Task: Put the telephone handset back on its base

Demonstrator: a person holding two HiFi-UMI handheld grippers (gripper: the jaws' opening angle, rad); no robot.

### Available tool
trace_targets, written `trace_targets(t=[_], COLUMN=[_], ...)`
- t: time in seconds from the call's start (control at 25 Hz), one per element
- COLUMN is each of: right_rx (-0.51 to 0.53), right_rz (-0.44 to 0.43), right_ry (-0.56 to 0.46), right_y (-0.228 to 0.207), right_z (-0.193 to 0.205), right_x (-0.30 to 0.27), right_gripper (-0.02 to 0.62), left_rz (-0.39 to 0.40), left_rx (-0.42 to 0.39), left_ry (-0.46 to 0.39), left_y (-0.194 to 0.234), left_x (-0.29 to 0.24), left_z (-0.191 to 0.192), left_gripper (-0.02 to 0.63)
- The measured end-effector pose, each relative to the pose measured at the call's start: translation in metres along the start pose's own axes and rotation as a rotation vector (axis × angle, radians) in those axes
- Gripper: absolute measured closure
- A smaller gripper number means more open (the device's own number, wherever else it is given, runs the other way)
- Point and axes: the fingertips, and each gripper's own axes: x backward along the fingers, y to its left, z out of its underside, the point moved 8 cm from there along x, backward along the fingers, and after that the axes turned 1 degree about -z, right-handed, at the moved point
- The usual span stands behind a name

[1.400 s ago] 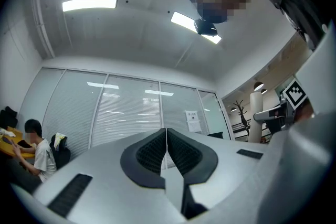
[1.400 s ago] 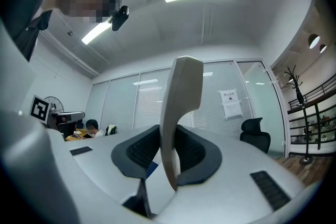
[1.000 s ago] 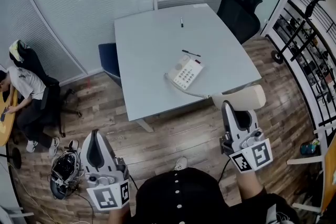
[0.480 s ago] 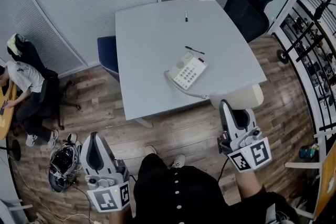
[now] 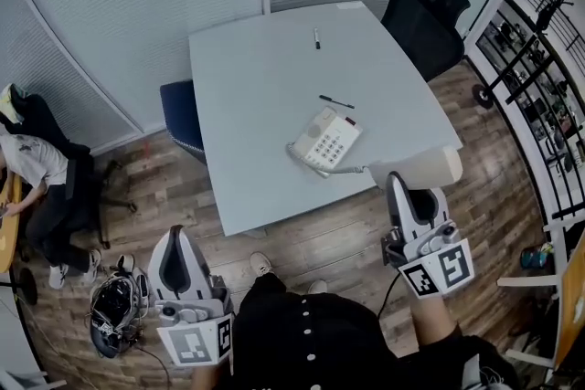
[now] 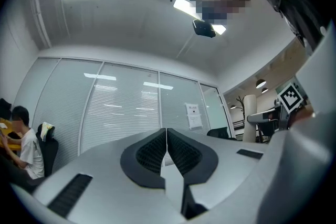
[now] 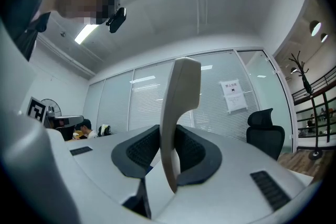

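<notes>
The right gripper point(image 7: 168, 153) is squeezing the cream handset point(image 7: 180, 107). The handset stands up tall between its two dark pads point(image 7: 137, 153), and both pads press on it. From above, the handset point(image 5: 417, 169) lies sideways across the tip of the right gripper point(image 5: 399, 184).

Just ahead of this gripper and a bit to its left sits the phone base point(image 5: 326, 142), with its buttons facing up. It is near the closest edge of the pale table point(image 5: 256, 78). A cord point(image 5: 345, 168) runs from the base toward the handset. A little past the base lies a black pen point(image 5: 335, 101), and far past it lies another pen point(image 5: 316, 38).

The left gripper point(image 6: 167, 150) has its jaws pushed tight together with nothing in them. It is held low over the wood floor point(image 5: 311, 237), well back from the table.
</notes>
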Motion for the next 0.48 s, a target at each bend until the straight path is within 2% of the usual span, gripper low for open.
trace_targets(t=[0.48], right_rx=[0.017], right_rz=[0.028], right_ry=[-0.004], right_y=[0.022], right_z=[0.007], right_x=[-0.072], right_gripper=[0.488], left_rz=[0.039], left_rx=[0.022], left_ry=[-0.007], left_y=[0.06], left_x=[-0.062], left_z=[0.018], left_gripper=[0.586])
